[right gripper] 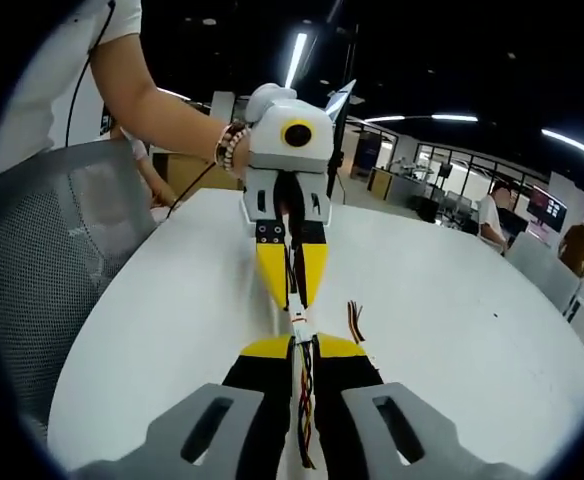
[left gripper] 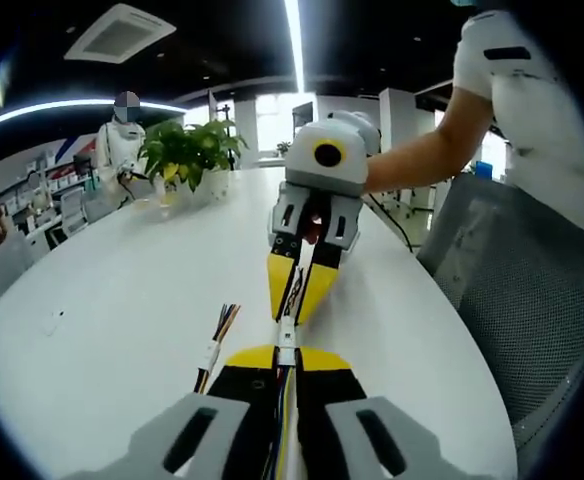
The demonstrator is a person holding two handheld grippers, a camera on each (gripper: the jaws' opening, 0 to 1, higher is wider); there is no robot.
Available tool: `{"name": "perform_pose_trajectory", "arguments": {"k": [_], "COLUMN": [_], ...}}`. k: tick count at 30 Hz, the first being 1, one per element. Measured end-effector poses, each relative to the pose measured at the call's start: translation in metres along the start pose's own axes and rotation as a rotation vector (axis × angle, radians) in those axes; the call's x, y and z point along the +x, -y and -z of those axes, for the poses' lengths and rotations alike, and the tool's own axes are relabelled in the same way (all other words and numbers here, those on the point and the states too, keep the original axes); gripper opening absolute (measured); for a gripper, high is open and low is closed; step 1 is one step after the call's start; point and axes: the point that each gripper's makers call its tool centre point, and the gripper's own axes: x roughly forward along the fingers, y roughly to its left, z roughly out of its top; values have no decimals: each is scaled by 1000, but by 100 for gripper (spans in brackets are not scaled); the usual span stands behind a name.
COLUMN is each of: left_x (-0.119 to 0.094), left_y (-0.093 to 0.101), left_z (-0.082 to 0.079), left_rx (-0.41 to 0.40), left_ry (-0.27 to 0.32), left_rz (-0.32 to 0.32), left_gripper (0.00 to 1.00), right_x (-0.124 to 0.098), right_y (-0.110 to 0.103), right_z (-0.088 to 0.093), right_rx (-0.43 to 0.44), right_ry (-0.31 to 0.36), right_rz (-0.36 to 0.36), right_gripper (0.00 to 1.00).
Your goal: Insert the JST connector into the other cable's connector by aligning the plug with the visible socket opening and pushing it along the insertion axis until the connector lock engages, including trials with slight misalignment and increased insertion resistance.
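Two claws closed — left claw | right claw — connectors meeting.

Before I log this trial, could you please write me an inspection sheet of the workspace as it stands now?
Surface: white table, rounded edge.
Job's things: white connector pair lies between the two grippers' yellow tips; whether the lock has engaged cannot be told.
Clutter: spare cable bundle with loose coloured wire ends lies beside the left gripper; potted plant at the far end.
Grippers: left gripper and right gripper face each other tip to tip, jaws shut on their cables.
Cables: multicoloured wires run back between the right gripper's jaws.
Surroundings: grey mesh chair at the table's edge; people seated in the office behind.
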Motion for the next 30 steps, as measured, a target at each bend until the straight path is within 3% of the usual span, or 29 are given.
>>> {"name": "perform_pose_trajectory", "arguments": {"k": [30], "left_x": [0], "left_y": [-5], "left_z": [3], "left_rx": [24], "left_ry": [-33], "left_rz": [-22], "left_gripper": [0], "right_x": [5], "right_y": [5], "right_z": [3], "right_rx": [-22], "right_ry": [-81], "right_rz": [25], "right_gripper": [3]}}
